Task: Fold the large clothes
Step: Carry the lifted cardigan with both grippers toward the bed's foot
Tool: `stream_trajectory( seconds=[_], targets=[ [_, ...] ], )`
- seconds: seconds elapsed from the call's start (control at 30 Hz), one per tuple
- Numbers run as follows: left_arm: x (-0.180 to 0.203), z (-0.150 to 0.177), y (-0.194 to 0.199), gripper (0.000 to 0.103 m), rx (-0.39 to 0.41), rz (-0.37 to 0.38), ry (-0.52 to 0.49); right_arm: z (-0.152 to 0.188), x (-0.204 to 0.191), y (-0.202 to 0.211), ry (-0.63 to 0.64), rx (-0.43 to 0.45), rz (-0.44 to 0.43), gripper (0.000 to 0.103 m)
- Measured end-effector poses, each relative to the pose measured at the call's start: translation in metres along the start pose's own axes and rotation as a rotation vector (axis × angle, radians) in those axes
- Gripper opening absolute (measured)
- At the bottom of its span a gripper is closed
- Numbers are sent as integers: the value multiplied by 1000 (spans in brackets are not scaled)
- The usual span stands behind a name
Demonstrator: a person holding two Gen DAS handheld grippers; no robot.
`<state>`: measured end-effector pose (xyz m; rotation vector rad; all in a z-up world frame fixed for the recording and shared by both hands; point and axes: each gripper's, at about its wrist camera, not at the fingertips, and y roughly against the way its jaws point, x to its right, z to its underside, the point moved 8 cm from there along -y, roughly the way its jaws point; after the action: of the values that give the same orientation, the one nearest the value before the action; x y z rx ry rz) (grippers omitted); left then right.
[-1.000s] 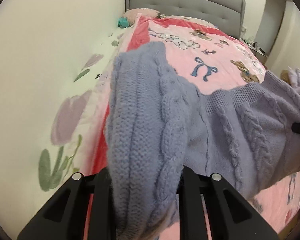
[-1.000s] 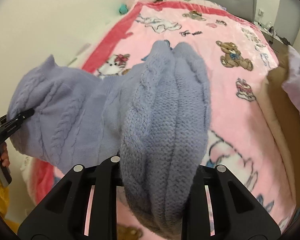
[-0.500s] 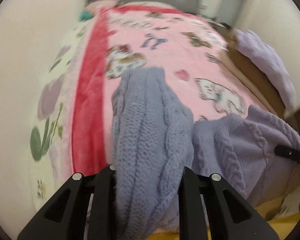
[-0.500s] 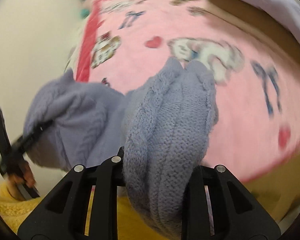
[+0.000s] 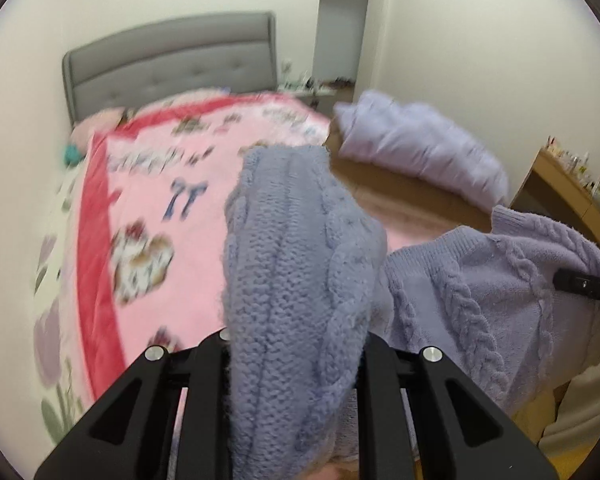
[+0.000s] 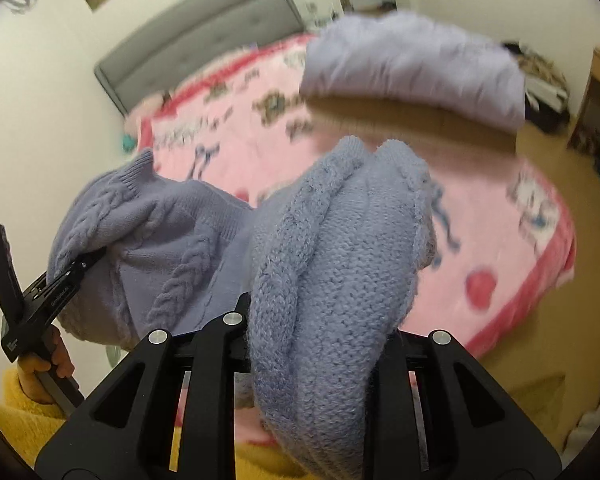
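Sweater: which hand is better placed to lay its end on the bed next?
Probably right: its tongs grip the sweater over the pink blanket; the left tongs sit nearer the bed's edge.

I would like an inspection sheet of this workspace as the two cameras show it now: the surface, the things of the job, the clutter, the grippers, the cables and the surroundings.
Surface: bed with pink cartoon-print blanket, red border.
Job's things: lavender cable-knit sweater, bunched, held up above the bed between both grippers.
Clutter: pale lilac folded bedding on a brown board at the bed's far side; small teal object near the pillows.
Grippers: left gripper and right gripper, jaws closed on sweater folds.
Cables: nothing seen.
Surroundings: grey padded headboard, white walls, wooden shelf with small items, blurred.
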<state>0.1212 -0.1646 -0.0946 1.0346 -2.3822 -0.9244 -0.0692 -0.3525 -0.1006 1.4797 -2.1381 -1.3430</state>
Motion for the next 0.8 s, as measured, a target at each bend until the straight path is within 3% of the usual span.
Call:
stream_trajectory(
  seconds=[0.23,0.37,0.57,0.8],
  targets=[
    [76,-119,-26,18,174,-48,-21,-119,66,11,84,146,-85,21],
    [115,-193,-51,18,230,-71,56,-210,117,11,158,193,-146,21],
    [176,-291,-100,18,294,-35,105,-323,172,25,254,288,-122,21],
    [219,-385,-182,18,294,4,61,-407,228,22,254,365,-30,21]
  ],
)
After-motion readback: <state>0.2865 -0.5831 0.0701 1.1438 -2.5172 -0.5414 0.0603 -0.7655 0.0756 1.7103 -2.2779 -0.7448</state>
